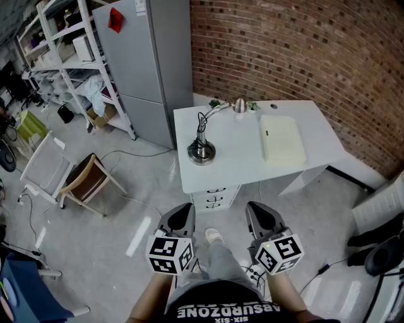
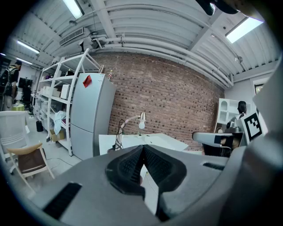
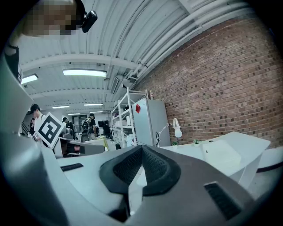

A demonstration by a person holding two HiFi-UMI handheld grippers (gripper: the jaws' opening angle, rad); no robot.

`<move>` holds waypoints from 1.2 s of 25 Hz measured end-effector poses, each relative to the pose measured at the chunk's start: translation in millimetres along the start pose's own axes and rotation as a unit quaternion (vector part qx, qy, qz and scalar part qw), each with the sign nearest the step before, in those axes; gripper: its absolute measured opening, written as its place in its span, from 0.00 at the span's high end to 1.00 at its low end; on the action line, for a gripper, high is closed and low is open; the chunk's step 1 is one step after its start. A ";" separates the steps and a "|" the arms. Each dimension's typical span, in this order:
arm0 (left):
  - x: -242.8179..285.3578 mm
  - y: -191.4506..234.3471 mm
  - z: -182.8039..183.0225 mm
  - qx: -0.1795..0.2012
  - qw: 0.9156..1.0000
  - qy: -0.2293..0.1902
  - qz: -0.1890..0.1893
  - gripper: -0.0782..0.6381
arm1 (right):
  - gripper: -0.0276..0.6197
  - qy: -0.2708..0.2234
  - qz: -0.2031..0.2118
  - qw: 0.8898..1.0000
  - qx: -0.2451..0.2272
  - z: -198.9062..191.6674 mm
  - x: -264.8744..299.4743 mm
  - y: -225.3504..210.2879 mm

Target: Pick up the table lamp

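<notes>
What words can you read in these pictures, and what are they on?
"ABSURDZONE": upside down on the person's black shirt.
"SIX-SIX": smaller, on that shirt, at the picture's bottom edge.
Paper on the fridge: too small to read.
Marker cubes: square patterns only, no words.

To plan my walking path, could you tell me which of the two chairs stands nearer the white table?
The wooden chair with the dark seat; the white chair stands farther left of the table.
</notes>
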State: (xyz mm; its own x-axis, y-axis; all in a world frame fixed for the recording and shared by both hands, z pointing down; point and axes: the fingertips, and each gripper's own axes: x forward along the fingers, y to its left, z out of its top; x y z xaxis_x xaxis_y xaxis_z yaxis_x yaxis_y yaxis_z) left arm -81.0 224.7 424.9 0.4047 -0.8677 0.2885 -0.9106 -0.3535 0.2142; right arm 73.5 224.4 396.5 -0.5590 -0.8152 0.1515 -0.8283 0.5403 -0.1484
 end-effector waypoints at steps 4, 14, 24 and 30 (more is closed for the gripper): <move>20.7 2.0 15.9 0.009 1.000 -0.002 -0.009 0.88 | 0.96 -0.001 -0.009 1.000 0.001 7.5 17.2 -19.6; 79.4 32.9 47.5 0.013 1.000 -0.008 -0.007 0.88 | 0.96 -0.022 -0.014 1.000 -0.002 33.8 79.6 -57.8; 137.4 55.3 59.8 0.006 1.000 -0.001 -0.017 0.88 | 0.85 -0.014 0.005 1.000 0.005 40.4 134.2 -93.3; 172.6 63.1 54.8 0.009 1.000 0.020 -0.013 0.76 | 0.69 -0.003 0.012 1.000 0.003 40.8 160.0 -120.7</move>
State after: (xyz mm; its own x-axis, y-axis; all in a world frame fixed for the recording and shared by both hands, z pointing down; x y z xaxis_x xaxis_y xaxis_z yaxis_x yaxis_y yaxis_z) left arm -73.2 33.5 437.1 0.4306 -0.8441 0.3196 -0.9011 -0.3822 0.2047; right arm 85.6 20.2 398.7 -0.5781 -0.8034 0.1429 -0.8146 0.5582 -0.1573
